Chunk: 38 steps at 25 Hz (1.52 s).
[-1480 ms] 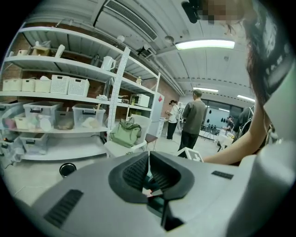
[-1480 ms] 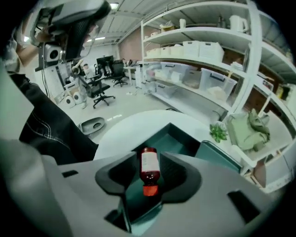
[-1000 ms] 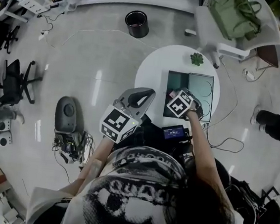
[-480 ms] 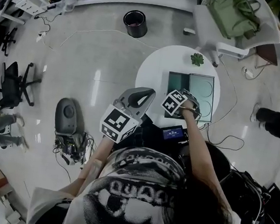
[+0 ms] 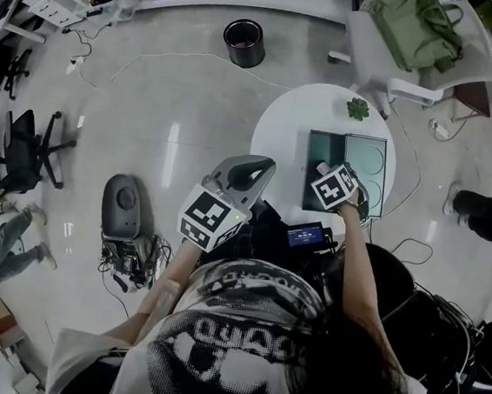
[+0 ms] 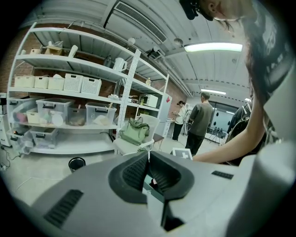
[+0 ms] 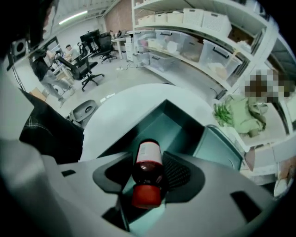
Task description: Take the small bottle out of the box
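A small bottle [image 7: 148, 171] with dark red contents, a red cap and a white label lies between the jaws of my right gripper [image 7: 149, 163]. The jaws are closing; the right pad is at the bottle and a thin gap shows at the left pad. Below it is the open teal box [image 7: 173, 125], whose base [image 5: 321, 147] and flipped lid [image 5: 367, 165] sit on the round white table [image 5: 279, 134]. In the head view the right gripper [image 5: 326, 170] hangs over the box base. My left gripper [image 5: 247, 167] is held off the table's left edge, its fingertips together and nothing between them.
A small green plant [image 5: 357, 108] stands at the table's far edge. A black bin [image 5: 244, 42] is on the floor beyond. A chair with a green bag [image 5: 412, 26] stands at the back right. A grey floor device [image 5: 123, 201] and cables lie at the left; a person's legs [image 5: 488, 217] at the right.
My right gripper slid a little left over the box and then back to the right. The left gripper has stayed where it was.
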### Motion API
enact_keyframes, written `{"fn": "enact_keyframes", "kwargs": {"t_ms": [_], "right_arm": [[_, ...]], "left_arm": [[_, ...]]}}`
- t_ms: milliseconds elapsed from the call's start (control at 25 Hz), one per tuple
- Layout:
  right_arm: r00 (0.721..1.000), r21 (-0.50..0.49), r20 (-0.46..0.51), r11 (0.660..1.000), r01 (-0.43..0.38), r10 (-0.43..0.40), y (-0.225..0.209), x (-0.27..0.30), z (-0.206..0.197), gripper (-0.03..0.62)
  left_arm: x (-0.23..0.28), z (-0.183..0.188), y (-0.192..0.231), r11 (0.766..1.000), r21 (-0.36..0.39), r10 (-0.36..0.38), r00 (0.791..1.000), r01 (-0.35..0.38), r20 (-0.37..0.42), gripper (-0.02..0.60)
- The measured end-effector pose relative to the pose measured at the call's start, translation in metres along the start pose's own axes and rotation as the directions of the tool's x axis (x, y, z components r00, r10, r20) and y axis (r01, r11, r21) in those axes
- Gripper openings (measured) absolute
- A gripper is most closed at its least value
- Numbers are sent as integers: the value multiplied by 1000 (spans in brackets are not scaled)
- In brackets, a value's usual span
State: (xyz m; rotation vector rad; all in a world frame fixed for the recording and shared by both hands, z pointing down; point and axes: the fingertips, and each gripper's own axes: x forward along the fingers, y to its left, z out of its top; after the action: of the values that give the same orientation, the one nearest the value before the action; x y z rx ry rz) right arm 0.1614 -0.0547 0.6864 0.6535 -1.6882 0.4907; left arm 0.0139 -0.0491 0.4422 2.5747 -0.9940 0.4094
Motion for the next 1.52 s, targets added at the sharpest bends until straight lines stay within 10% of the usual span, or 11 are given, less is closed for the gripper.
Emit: {"fn": "enact_keyframes", "kwargs": {"t_ms": [280, 520, 680, 840, 1120, 1320, 1520], "right_arm": [[992, 237, 116, 971, 12, -40, -2, -29, 4, 198], [958, 527, 270, 847, -62, -98, 0, -59, 13, 195], [917, 725, 365, 667, -173, -159, -2, -73, 8, 193], [862, 850, 452, 404, -338, -230, -3, -76, -7, 193], [740, 793, 546, -45, -608, -392, -1, -68, -31, 193], [645, 656, 578, -186, -732, -500, 3, -76, -31, 193], [518, 486, 605, -234, -842, -604, 5, -100, -26, 193]], "left_arm": [[-1, 3, 9, 996, 34, -80, 997, 80, -14, 18], [-3, 8, 11, 982, 68, -176, 984, 178, -30, 18], [-1, 10, 10, 963, 95, -248, 967, 252, -51, 18], [7, 11, 4, 939, 122, -314, 947, 321, -68, 18], [19, 7, 3, 909, 141, -381, 919, 393, -100, 18], [25, 6, 5, 891, 140, -419, 901, 432, -114, 18], [31, 0, -3, 866, 153, -460, 878, 476, -131, 18]]}}
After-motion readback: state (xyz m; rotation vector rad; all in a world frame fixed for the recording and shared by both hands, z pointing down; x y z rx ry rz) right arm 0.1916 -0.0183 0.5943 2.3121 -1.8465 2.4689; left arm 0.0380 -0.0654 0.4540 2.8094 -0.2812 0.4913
